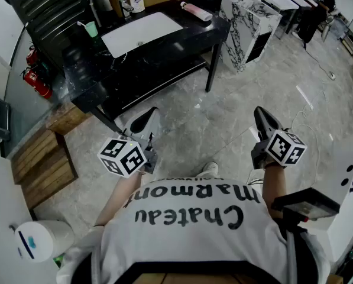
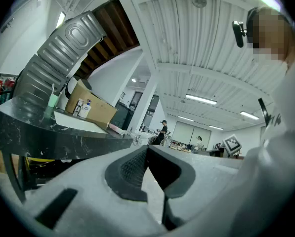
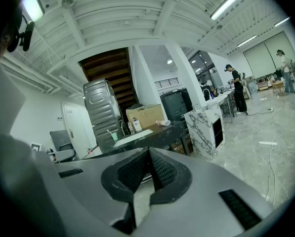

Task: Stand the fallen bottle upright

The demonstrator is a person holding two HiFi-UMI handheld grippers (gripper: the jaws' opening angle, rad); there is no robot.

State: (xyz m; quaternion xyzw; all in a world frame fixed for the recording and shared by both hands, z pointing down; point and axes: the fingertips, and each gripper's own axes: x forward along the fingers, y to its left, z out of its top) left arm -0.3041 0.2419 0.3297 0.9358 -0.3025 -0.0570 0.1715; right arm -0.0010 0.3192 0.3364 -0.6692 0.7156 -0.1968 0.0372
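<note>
We record in the head view: at twelve o'clock, a black table [image 1: 188,43] with faint white veining, a white basin [image 1: 158,25] and the fallen bottle [image 1: 195,10] — pale pink and white. At one o'clock, a cabinet [image 1: 247,16] in white marble, black-veined. At nine o'clock, red extinguishers [image 1: 37,78]. The floor [image 1: 223,123] is mottled grey. The left gripper [image 1: 142,120] and right gripper [image 1: 262,118] carry cubes of black-and-white squares.

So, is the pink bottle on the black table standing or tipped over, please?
Tipped: the pink bottle lies lengthwise on the black table.
</note>
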